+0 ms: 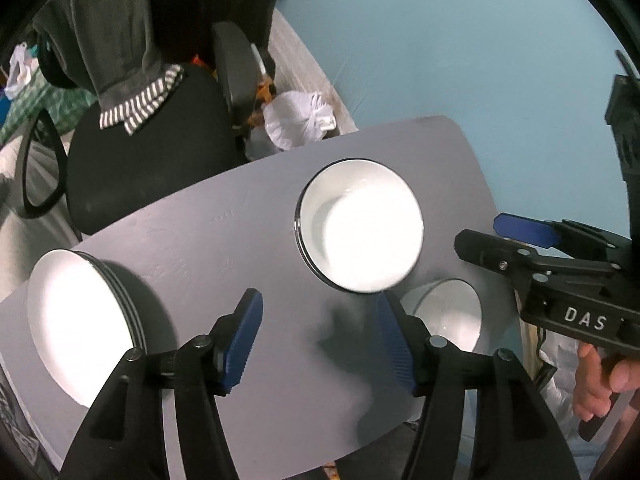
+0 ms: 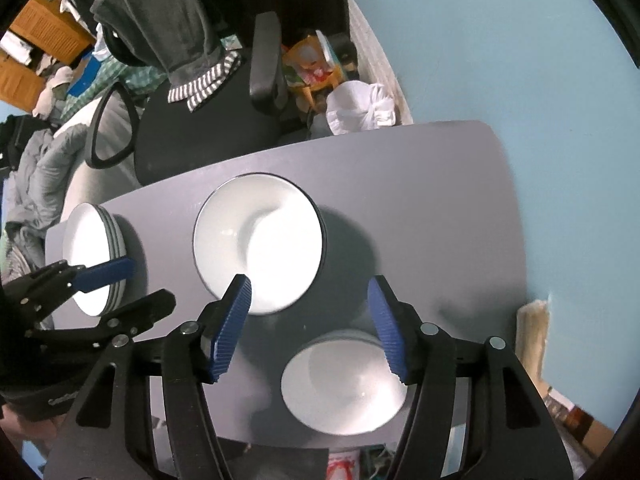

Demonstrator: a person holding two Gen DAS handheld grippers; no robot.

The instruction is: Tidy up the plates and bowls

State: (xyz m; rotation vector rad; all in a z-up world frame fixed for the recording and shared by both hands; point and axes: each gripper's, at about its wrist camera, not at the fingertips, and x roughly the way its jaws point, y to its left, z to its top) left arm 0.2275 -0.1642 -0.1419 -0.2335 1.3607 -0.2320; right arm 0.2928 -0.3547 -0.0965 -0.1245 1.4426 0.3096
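Hovering above a grey table, both grippers stand with jaws apart and nothing between the pads. The left gripper frames only bare tabletop; the big bowl sits beyond its tips, apart from them, and the stack of plates lies off to its left at the table's edge. The right gripper points down over the gap between the big bowl and the small stack of bowls; its left pad overlaps the big bowl's near rim in the picture, its right pad the small stack's edge, but contact cannot be judged.

Left wrist view only: the right gripper seen from the side with a hand on its handle. Right wrist view only: the left gripper reaching in front of the stack of plates, and the small stack seen nearly whole.

In the left wrist view the small stack of bowls is half hidden behind the right finger. Plate count in either stack is hard to make out; white glare washes out the interiors. A black chair stands behind the table, partly cut off.
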